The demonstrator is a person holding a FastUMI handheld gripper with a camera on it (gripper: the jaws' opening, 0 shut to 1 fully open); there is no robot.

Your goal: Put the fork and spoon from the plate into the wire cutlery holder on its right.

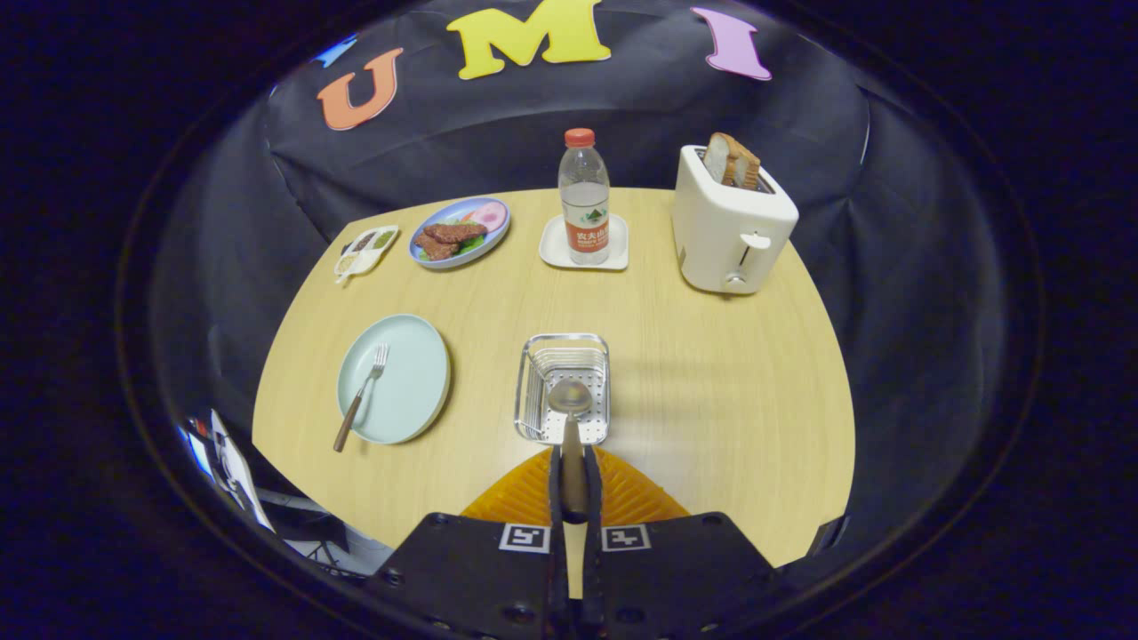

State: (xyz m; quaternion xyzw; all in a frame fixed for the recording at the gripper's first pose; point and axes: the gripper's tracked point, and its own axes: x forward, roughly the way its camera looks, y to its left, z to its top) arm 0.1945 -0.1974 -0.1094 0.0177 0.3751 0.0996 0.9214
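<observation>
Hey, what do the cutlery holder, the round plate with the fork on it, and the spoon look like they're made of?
Wire cutlery holder: shiny metal, likely chromed steel, judging by its thin bright rods. Pale green round plate: smooth matte ceramic or melamine; I can't tell which. Spoon, clamped between the gripper fingers: dull brushed metal bowl. Fork: metal tines, brown wood-like handle.

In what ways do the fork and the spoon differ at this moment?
The fork lies flat on the plate, untouched; the spoon is clamped in the gripper, both fingers pressing its handle. The fork is left of the wire cutlery holder; the spoon's bowl hangs over it. Both have metal heads.
</observation>
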